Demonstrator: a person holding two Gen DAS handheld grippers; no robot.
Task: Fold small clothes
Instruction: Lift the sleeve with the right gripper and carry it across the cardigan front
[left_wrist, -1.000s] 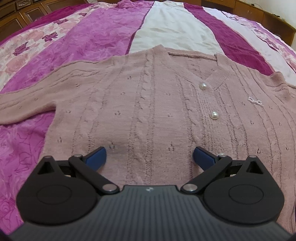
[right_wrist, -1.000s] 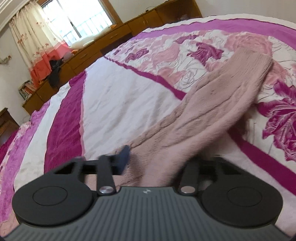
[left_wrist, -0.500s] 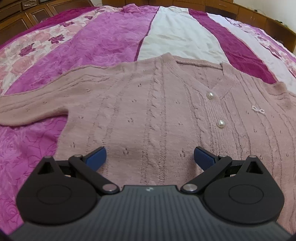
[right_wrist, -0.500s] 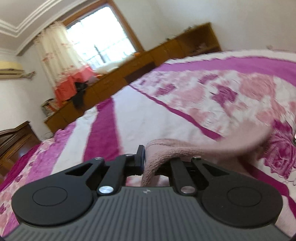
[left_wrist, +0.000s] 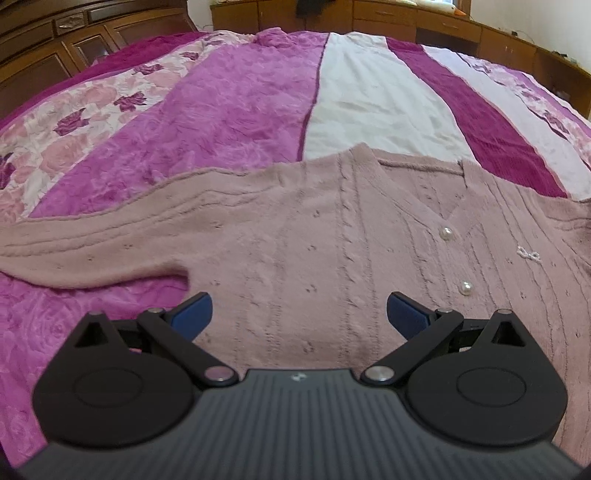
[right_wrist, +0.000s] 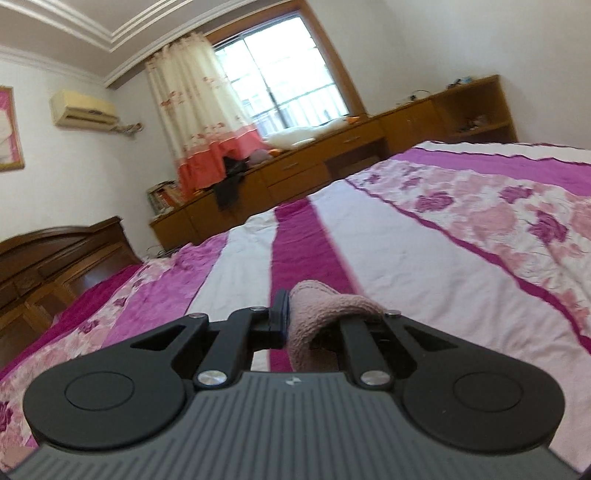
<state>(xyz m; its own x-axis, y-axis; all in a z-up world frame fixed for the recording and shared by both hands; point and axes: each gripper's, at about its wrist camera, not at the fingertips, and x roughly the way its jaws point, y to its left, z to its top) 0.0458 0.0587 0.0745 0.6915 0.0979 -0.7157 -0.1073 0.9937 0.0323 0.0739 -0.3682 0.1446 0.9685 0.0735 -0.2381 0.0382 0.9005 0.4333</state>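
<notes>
A dusty-pink knitted cardigan (left_wrist: 332, 240) with pearl buttons (left_wrist: 446, 233) lies flat on the bed, its left sleeve (left_wrist: 74, 243) stretched out to the left. Above the cardigan's lower body my left gripper (left_wrist: 299, 314) hovers open, nothing between its blue pads. In the right wrist view my right gripper (right_wrist: 295, 317) is shut on a fold of the cardigan's pink sleeve (right_wrist: 325, 310), lifted above the bed; the fabric hides its right pad.
A bedspread (left_wrist: 240, 110) with pink, white and magenta stripes covers the bed. Wooden cabinets (right_wrist: 314, 155) run under the window, and a dark wooden headboard (right_wrist: 55, 258) stands at the left. Clothes lie on the cabinet top (right_wrist: 229, 184).
My right gripper closed on the sleeve and lifted it up off the bed, tilting toward level. My left gripper drew back and up a little, still open.
</notes>
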